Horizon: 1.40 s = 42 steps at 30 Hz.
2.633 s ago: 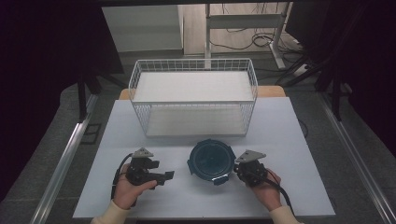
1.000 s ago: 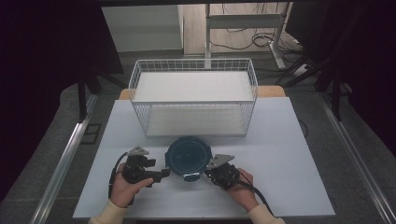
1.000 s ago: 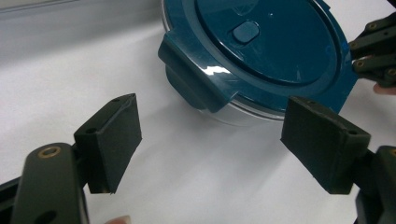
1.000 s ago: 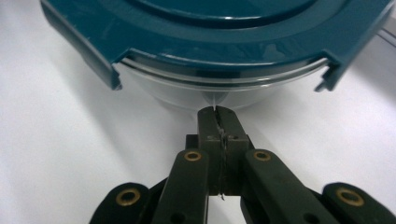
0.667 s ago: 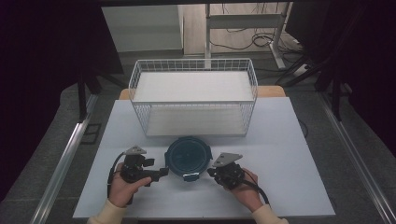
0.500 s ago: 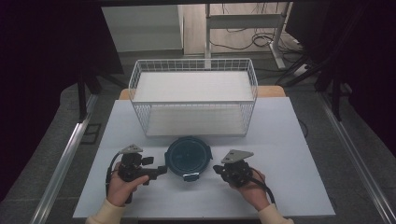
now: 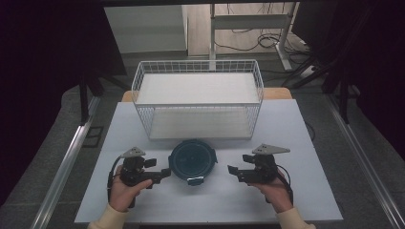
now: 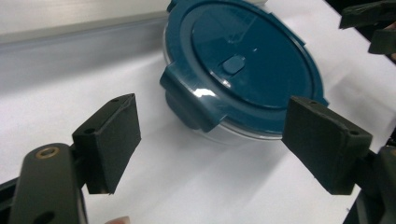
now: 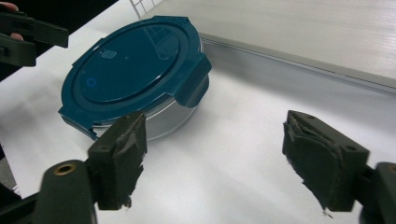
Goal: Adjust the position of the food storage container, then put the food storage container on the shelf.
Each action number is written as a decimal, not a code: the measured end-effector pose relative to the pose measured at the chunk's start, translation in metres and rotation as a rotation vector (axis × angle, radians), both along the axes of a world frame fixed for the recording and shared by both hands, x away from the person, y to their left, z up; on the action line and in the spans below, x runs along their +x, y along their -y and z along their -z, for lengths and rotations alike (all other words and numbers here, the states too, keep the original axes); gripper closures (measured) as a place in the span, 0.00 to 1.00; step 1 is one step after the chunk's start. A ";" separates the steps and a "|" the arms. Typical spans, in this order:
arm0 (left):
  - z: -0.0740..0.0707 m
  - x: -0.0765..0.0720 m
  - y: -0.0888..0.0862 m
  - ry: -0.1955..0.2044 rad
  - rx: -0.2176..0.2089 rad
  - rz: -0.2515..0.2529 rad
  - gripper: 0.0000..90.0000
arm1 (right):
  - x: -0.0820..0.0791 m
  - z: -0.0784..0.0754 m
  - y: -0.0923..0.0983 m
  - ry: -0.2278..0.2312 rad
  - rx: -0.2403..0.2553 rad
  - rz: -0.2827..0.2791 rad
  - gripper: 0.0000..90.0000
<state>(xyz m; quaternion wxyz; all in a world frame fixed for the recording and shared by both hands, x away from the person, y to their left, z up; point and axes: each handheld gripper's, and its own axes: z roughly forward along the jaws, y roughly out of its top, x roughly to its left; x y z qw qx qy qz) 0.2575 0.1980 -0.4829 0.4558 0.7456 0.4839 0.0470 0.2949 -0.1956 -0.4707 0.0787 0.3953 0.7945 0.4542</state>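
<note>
A round blue box (image 7: 192, 160) with a snap-on lid sits on the white table (image 7: 305, 133), just in front of the white wire basket (image 7: 198, 102).

The left gripper (image 7: 162, 173) is on the left side of the box, very close to it. Its jaws are wide apart. In the left gripper view, this gripper (image 8: 210, 140) points at one of the lid's clips, and the clip and the near edge of the box sit in the gap beyond its tips. The pads do not press on the box.

The right gripper (image 7: 232, 170) is on the right side of the box, a little way off from it. Its jaws have just been opening and now stand wide. In the right gripper view, this gripper (image 9: 215, 144) has only bare table in its gap. The box lies off to one side, past one pad (image 9: 123, 156). This gripper holds nothing.
</note>
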 end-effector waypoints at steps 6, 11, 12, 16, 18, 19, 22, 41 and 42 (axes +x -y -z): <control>0.000 0.002 -0.001 -0.010 -0.009 -0.002 0.18 | 0.001 0.000 -0.004 -0.024 0.016 -0.013 0.17; 0.000 0.004 -0.004 -0.024 -0.011 -0.032 0.14 | 0.001 -0.001 -0.010 -0.009 0.031 -0.003 0.15; 0.000 0.005 -0.004 -0.035 -0.019 -0.033 0.14 | 0.001 -0.001 -0.011 -0.009 0.034 0.003 0.16; 0.001 0.010 -0.004 -0.054 -0.037 -0.046 0.15 | 0.004 -0.001 -0.016 -0.045 0.048 -0.007 0.19; 0.002 0.014 -0.004 -0.065 -0.050 -0.050 0.15 | 0.007 0.000 -0.019 -0.080 0.061 -0.015 0.19; 0.002 0.014 -0.004 -0.065 -0.050 -0.050 0.15 | 0.007 0.000 -0.019 -0.080 0.061 -0.015 0.19; 0.006 0.024 -0.003 -0.107 -0.104 -0.049 0.15 | 0.018 0.003 -0.030 -0.134 0.079 -0.022 0.19; 0.027 0.046 0.007 -0.236 -0.198 -0.016 0.17 | 0.068 0.035 -0.064 -0.339 0.140 -0.017 0.17; 0.031 0.047 0.009 -0.254 -0.201 -0.003 0.18 | 0.070 0.038 -0.068 -0.367 0.161 -0.033 0.17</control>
